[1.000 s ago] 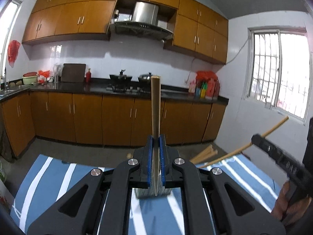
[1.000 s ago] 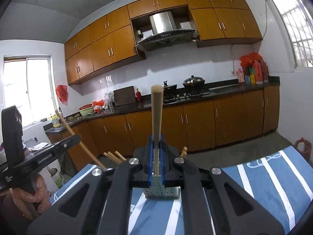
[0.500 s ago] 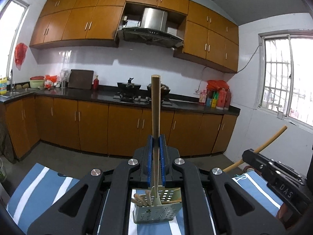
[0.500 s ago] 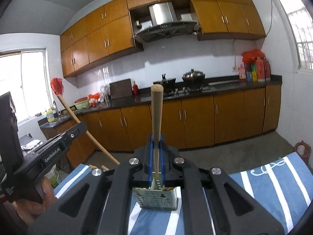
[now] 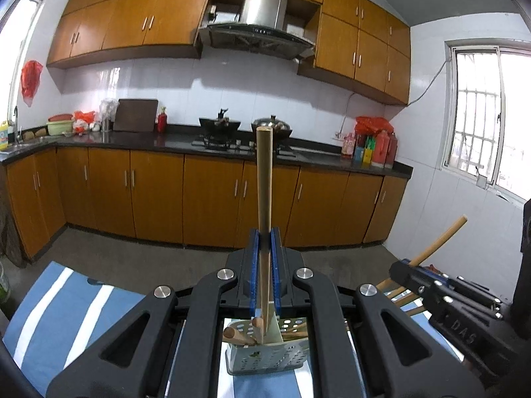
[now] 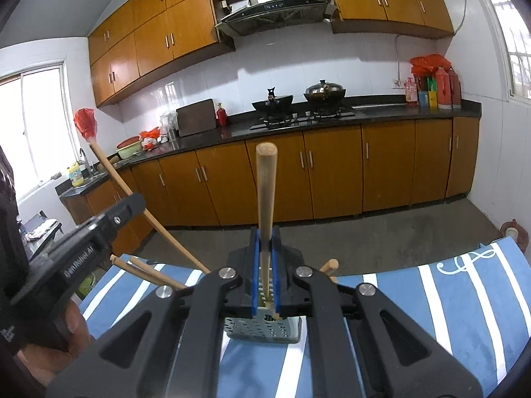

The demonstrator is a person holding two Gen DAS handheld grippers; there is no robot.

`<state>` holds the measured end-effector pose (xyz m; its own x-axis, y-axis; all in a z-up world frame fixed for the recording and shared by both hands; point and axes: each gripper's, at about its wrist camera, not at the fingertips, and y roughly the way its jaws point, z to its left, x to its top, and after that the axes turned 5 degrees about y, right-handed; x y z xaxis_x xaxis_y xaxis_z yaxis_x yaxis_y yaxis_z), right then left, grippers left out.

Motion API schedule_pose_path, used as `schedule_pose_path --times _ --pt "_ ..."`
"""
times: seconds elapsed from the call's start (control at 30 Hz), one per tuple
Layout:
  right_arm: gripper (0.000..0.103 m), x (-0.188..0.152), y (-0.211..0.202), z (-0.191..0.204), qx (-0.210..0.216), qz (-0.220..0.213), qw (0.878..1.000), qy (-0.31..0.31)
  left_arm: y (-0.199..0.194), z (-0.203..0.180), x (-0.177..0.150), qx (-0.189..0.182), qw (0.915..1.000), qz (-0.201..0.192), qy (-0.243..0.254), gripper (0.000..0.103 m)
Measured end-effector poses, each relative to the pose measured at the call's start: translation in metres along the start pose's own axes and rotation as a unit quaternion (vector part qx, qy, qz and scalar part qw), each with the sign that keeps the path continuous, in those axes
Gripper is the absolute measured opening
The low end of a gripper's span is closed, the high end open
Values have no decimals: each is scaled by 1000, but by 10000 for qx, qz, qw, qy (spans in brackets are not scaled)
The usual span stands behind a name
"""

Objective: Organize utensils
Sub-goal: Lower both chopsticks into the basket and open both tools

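Left tongs (image 5: 264,252) closed tight on a wooden utensil handle (image 5: 264,179), handle standing near upright, lower end at the mouth of the perforated utensil basket (image 5: 265,360); right tongs (image 6: 264,258) likewise clamped on a second wooden handle (image 6: 265,199), its lower end over the same basket (image 6: 262,330); basket sits on the blue striped cloth (image 6: 431,315) covering the tabletop; other wooden handles (image 5: 237,335) already lean inside it. Step in hand, by my reading: seat both utensils in the basket. To do well: lower one utensil at a time so the two tongs do not collide over the narrow mouth; keep each handle close to vertical; aim the tip at a gap between the pieces already inside; release only once the tip is well below the rim. Risk: a sideways push could tip the light basket.
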<state>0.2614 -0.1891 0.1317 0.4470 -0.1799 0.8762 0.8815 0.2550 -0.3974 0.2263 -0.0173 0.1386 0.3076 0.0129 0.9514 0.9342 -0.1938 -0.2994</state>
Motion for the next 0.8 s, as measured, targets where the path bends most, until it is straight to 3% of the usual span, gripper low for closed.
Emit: schedule_pose_path --times 0.1,0.23,0.4,0.53,0.8 --pt "11 0 -1 -2 16 -7 10000 93 2 6 1 -26 9999 60 -151 8" --pt "18 3 -10 -5 54 -111 9998 130 -9 10 8 0 9997 -105 -219 36" --pt "23 7 -31 -3 69 -356 9993 67 -22 11 17 23 9995 -238 -225 36" --pt "36 3 -57 -1 0 -585 9983 -52 -42 17 20 55 9990 -353 -267 36" --pt "60 -28 -117 -1 -7 -939 9955 -114 -96 34 5 185 9986 -452 -218 46"
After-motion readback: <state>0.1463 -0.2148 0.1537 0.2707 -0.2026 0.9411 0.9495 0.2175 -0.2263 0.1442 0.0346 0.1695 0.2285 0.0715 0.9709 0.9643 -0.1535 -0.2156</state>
